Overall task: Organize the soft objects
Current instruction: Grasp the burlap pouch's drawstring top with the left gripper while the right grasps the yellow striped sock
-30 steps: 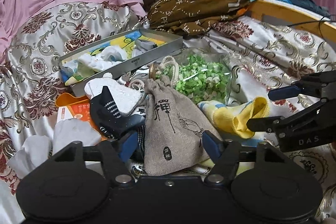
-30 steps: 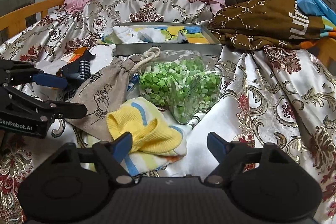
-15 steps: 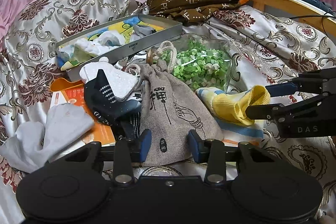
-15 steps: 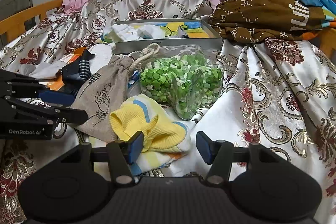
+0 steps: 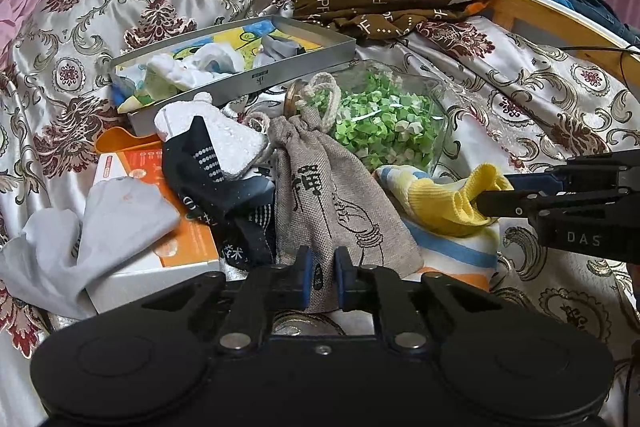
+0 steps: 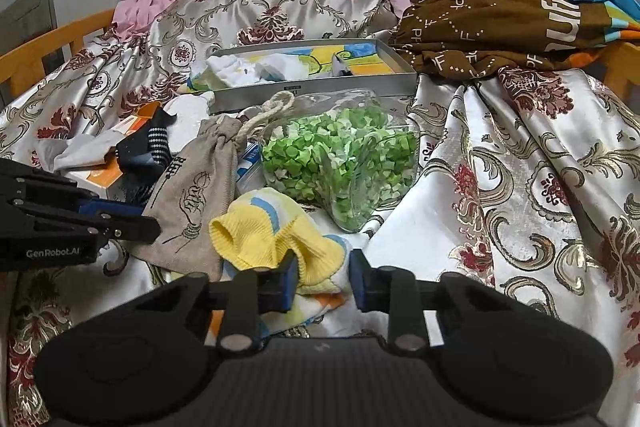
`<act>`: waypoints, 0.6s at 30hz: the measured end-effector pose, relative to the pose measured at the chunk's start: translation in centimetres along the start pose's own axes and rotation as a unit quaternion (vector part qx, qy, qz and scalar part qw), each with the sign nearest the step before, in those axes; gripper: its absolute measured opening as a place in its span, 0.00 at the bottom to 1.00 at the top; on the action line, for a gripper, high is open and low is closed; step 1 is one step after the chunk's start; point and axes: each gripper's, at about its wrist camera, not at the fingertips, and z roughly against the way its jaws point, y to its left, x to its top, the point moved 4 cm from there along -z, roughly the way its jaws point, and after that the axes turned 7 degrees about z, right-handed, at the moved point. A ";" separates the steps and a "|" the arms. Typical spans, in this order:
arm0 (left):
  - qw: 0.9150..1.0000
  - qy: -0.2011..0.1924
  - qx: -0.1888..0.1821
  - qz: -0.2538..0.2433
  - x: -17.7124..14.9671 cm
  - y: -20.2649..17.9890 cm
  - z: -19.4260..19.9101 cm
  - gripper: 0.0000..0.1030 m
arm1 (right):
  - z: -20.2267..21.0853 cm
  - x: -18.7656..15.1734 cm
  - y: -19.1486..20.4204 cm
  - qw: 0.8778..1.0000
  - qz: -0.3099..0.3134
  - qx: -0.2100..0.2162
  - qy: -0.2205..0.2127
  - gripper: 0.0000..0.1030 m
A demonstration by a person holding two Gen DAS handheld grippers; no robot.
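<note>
Gripping stage of sorting the soft things on the floral satin bedspread (image 6: 520,155). Left claw (image 5: 320,277) narrowing to a slit, just closing on the bottom hem of the grey linen drawstring pouch (image 5: 320,195), pinching the cloth at 6 o'clock. Right claw (image 6: 322,281) just closing too, part-way, pressing one pad into the yellow ribbed sock with blue stripe (image 6: 276,231); far pad seemingly clear of it. Lying just at 6 o'clock of the clear bag of green paper stars (image 6: 340,163). Next, probably: finishing the right-hand pinch, then lifting both toward the shallow grey metal tin (image 6: 312,93) at 12 o'clock, avoiding dragging neighbouring socks.
</note>
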 end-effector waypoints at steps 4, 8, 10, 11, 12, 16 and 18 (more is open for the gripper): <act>1.000 -0.002 -0.001 0.001 0.0 -0.2 0.2 0.09 | 0.1 0.0 0.0 1.000 0.002 -0.002 -0.003 0.18; 1.000 -0.004 -0.001 0.005 0.0 -0.2 0.5 0.09 | 0.4 0.1 -0.3 1.000 -0.004 -0.007 -0.011 0.14; 1.000 -0.004 0.001 0.006 -0.1 -0.3 0.7 0.09 | 0.5 0.1 -0.3 1.000 -0.004 -0.010 -0.014 0.13; 1.000 -0.004 0.002 0.008 -0.1 -0.3 0.9 0.09 | 0.6 0.2 -0.3 1.000 -0.002 -0.012 -0.015 0.13; 1.000 -0.003 0.003 0.009 -0.1 -0.3 1.0 0.09 | 0.7 0.2 -0.3 1.000 0.000 -0.015 -0.016 0.13; 1.000 -0.004 0.006 0.011 -0.3 -0.8 1.8 0.08 | 1.3 0.3 -0.5 0.999 0.000 -0.021 -0.025 0.12; 1.000 -0.007 0.006 0.010 -0.4 -1.1 2.4 0.08 | 1.7 0.4 -0.5 0.999 0.002 -0.025 -0.031 0.12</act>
